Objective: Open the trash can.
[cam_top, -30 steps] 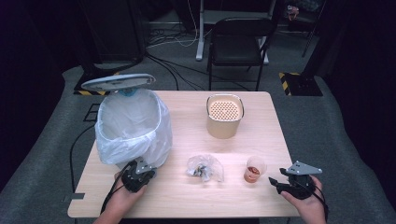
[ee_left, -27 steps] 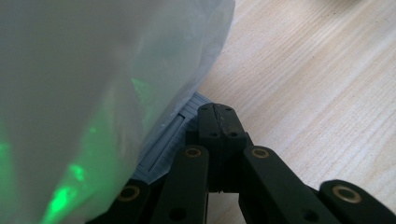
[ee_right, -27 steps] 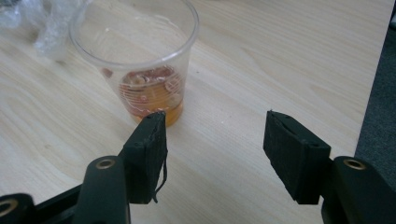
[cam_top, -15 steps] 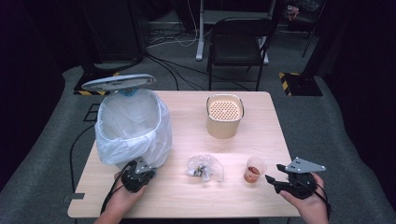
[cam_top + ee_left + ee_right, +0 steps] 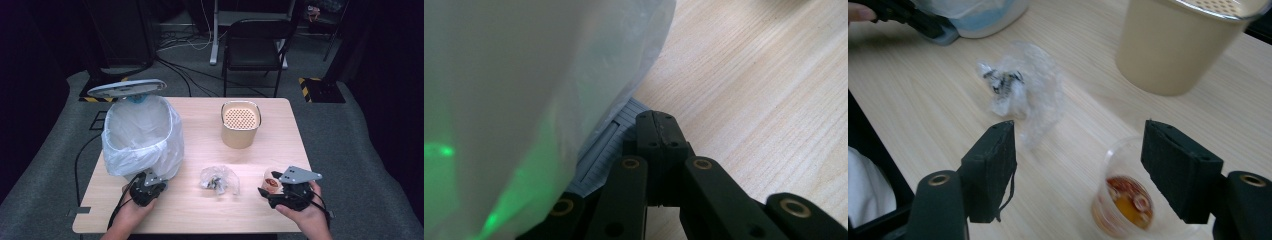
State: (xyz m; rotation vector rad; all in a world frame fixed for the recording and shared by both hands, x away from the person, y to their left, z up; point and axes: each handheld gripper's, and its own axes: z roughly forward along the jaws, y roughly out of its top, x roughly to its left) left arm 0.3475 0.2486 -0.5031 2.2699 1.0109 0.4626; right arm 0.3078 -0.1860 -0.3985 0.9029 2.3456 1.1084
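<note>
- Nearest, the right gripper point(image 5: 266, 192) sits in the person's hand at the table's near right edge; its jaws stand apart with nothing between the pads, and they have just been opening wider.
- Just past those pads, at about one o'clock in the right gripper view, stands the clear plastic cup point(image 5: 1128, 197) with orange-brown residue inside, untouched.
- Further, at eleven o'clock from the same jaws, lies the crumpled plastic wrapper point(image 5: 1018, 87) on the wooden table point(image 5: 200, 220).
- At the near left edge, the left gripper point(image 5: 659, 131) has its jaws pressed fully together, holding nothing, beside the grey foot of the bag-lined bin point(image 5: 142, 135).
- Farthest, at one o'clock, stands the beige canister point(image 5: 241, 125) with its perforated lid.
</note>
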